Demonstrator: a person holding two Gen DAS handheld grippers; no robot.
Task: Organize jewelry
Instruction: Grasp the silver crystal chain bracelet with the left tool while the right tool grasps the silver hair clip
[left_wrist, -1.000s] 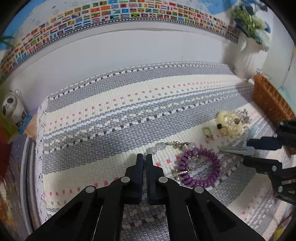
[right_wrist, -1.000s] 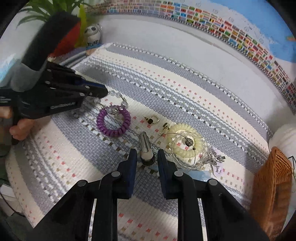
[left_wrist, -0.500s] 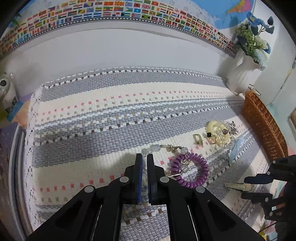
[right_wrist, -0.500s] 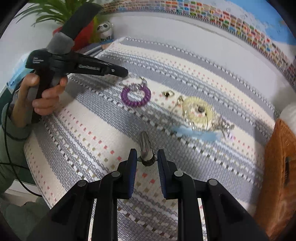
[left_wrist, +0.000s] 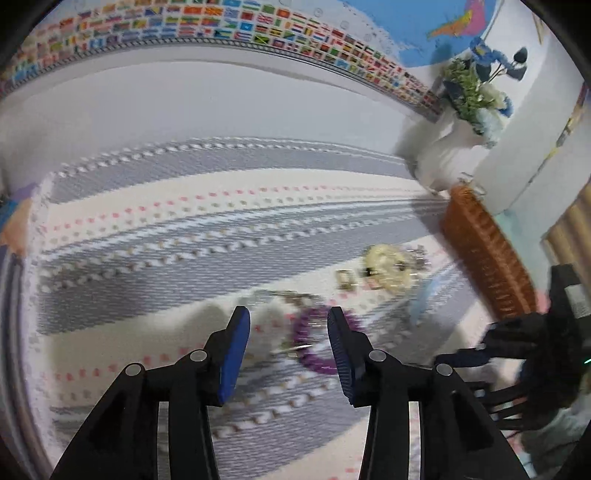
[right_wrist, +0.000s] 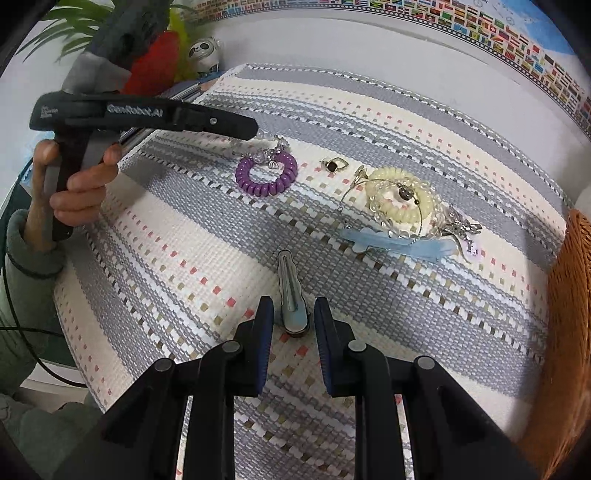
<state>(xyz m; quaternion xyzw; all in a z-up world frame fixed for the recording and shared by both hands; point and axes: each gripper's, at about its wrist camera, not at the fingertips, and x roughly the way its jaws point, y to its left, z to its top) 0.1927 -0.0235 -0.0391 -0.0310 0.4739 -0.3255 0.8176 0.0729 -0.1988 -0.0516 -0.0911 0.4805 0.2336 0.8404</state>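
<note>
Left tool (right_wrist: 251, 130), marked "GenRobot.AI", jaws just opening, empty, above purple coil bracelet (right_wrist: 266, 174).
Right tool (right_wrist: 292, 317) grasps a silver hair clip (right_wrist: 291, 291).

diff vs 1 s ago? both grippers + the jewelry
The left gripper was shut and empty; its jaws have just been opening, over the purple coil bracelet, not gripping it. The right gripper has carried the silver hair clip between its fingers away from the pile, toward the near edge of the mat. The bracelet, cream coil and wicker basket lie as before.
</note>
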